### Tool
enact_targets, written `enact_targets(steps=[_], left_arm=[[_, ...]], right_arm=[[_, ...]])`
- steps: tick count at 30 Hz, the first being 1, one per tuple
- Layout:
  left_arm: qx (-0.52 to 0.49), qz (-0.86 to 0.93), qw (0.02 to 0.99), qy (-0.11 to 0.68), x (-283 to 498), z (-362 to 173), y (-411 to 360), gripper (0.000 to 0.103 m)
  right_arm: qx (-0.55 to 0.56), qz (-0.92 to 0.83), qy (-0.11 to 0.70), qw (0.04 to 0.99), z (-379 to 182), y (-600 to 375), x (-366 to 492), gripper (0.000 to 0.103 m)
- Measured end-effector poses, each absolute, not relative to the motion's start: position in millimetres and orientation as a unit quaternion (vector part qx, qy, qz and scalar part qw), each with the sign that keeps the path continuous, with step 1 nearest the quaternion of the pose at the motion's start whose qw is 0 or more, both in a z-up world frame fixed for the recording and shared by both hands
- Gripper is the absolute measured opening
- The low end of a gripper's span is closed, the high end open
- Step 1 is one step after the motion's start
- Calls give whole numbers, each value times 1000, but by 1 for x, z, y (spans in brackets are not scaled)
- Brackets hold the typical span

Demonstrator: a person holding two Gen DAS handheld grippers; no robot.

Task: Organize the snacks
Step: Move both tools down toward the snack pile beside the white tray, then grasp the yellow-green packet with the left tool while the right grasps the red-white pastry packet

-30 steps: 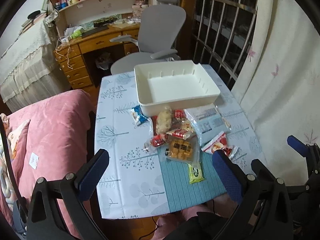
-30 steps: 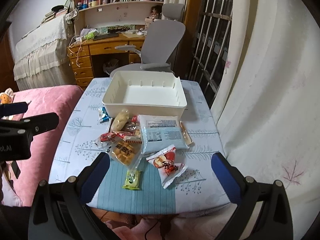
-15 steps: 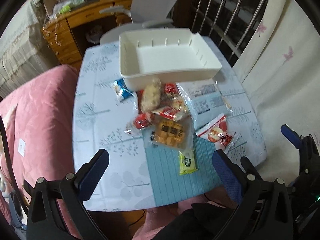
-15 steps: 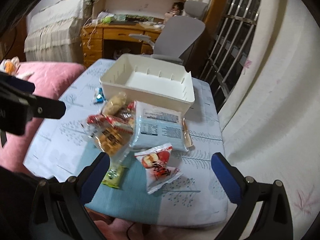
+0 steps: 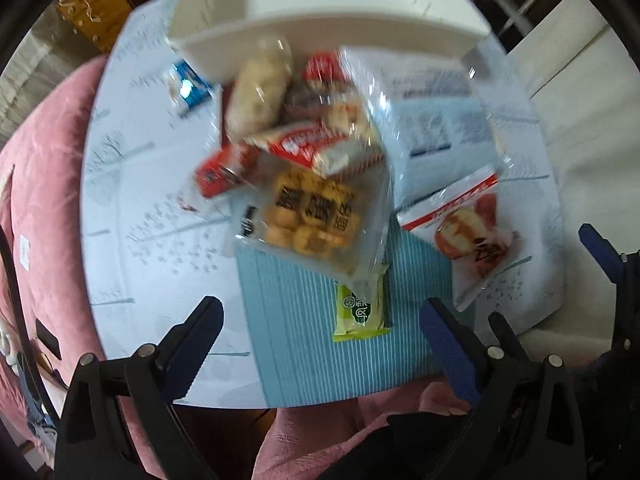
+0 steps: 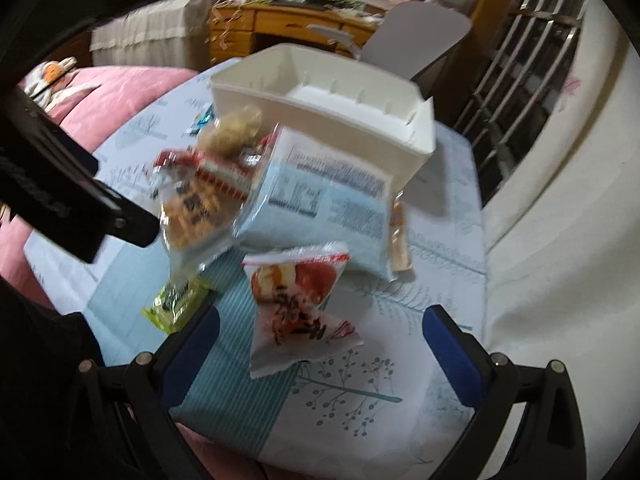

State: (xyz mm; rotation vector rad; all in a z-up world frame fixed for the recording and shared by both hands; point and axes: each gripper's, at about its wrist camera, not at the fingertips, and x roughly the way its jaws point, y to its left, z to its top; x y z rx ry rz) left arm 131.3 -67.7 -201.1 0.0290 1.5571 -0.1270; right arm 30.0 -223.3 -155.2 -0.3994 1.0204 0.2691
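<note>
Left gripper [image 5: 320, 322], jaws wide apart and beginning to close, nothing yet between the pads; the green bar [image 5: 362, 308] lies just beyond them at 12 o'clock on the striped mat [image 5: 296, 320]. Right gripper [image 6: 320, 334], jaws wide apart and empty, with the red-and-white pouch [image 6: 298, 304] lying just ahead of the tips. The snack pile is shown on the table [image 5: 132, 208], at 6 o'clock of the empty white bin [image 6: 320, 96]: a biscuit bag [image 5: 316, 216], a red wrapper [image 5: 320, 148], a pale roll [image 5: 258, 96], a large blue pack [image 6: 320, 208] and a small blue sachet [image 5: 188, 90] at the pile's 10 o'clock.

All packets are judged light, soft and crinkly, with slick film; the biscuits are probably brittle. A sealed edge or a flat end is judged the best hold, with a light squeeze. The bar is partly covered by the biscuit bag, so only its near end is free.

Both views are blurred; labels cannot be read. The bin's far wall is cut off in the left view, and lower packets in the pile are hidden.
</note>
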Motion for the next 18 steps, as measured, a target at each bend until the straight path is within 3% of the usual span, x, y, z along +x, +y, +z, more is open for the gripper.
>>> enact_targets(steps=[9, 11, 12, 13, 18], left_arm=[[11, -40, 657, 752, 130, -271, -89, 88], [9, -36, 651, 758, 129, -280, -92, 80], [8, -36, 649, 760, 130, -284, -94, 68], [6, -34, 645, 763, 130, -290, -96, 65], [3, -31, 635, 771, 136, -309, -113, 60]], right_arm=[[-231, 182, 481, 826, -192, -228, 33, 101], [-231, 195, 483, 822, -198, -228, 34, 100], [-231, 204, 484, 819, -202, -228, 34, 98], [-230, 211, 486, 817, -206, -227, 36, 94], [-215, 232, 498, 808, -218, -227, 45, 89]])
